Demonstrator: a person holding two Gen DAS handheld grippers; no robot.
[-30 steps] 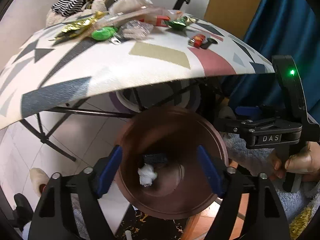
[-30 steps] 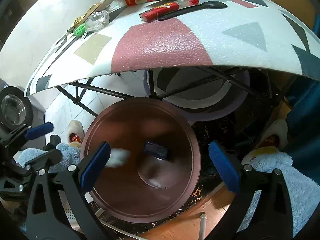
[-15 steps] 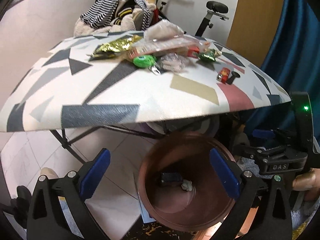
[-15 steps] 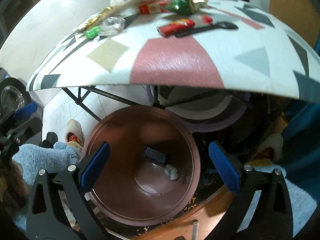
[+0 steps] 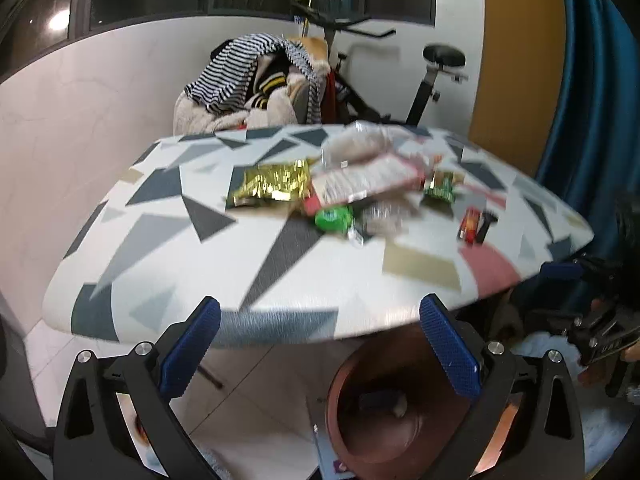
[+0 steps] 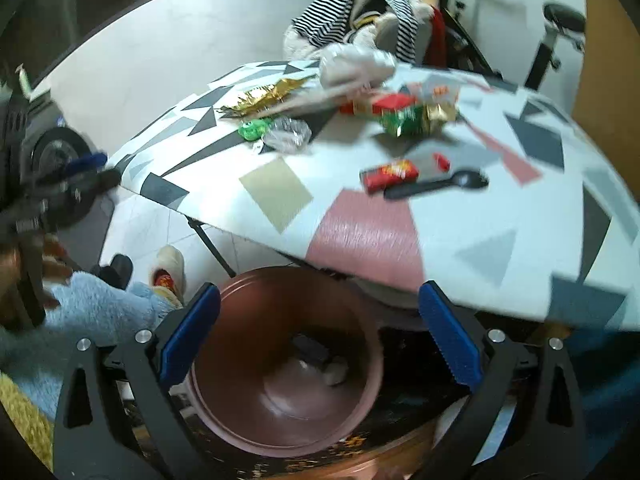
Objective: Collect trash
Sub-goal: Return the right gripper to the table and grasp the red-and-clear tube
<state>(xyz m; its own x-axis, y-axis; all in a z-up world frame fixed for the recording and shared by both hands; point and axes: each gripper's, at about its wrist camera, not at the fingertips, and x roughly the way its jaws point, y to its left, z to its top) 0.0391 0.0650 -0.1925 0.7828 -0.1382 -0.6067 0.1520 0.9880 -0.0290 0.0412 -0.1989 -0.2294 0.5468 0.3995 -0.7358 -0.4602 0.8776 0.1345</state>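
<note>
both claws spread wide and carrying nothing: left gripper [image 5: 320,354] is aimed over the near edge of the table [image 5: 280,272], right gripper [image 6: 320,338] sits above the brown bin [image 6: 280,364] on the floor under the table's near edge.

bin holds a dark flat piece [image 6: 312,348] and a small pale wad [image 6: 335,368]. the rest of the trash is on the tabletop: gold foil wrapper [image 5: 272,184], green wrapper [image 5: 334,218], crumpled clear plastic [image 5: 382,216], green-and-gold snack pack [image 5: 440,188], red packet [image 6: 390,176] touching a black plastic spoon [image 6: 438,185] on its near side, plus a clear bag [image 5: 360,144] and a flat printed pack [image 5: 368,180] in the far pile.

risks as i see them:
- both views are motion-smeared, so closing on anything now is likely a miss or a half-pinch.
- foil and clear plastic are thin, light and slippery; a pinch on one corner could slide off or fling them onto the floor.
- far pile overlaps, so grabbing one piece can drag its neighbours off the edge.
- red packet and spoon touch: a wide grab takes both, or knocks the spoon off the near right edge.
- bin is partly tucked under the table, so a release from above the tabletop edge could hit the rim or miss.
- the two grippers are close on the near side; crossing paths over the bin could clash.
</note>
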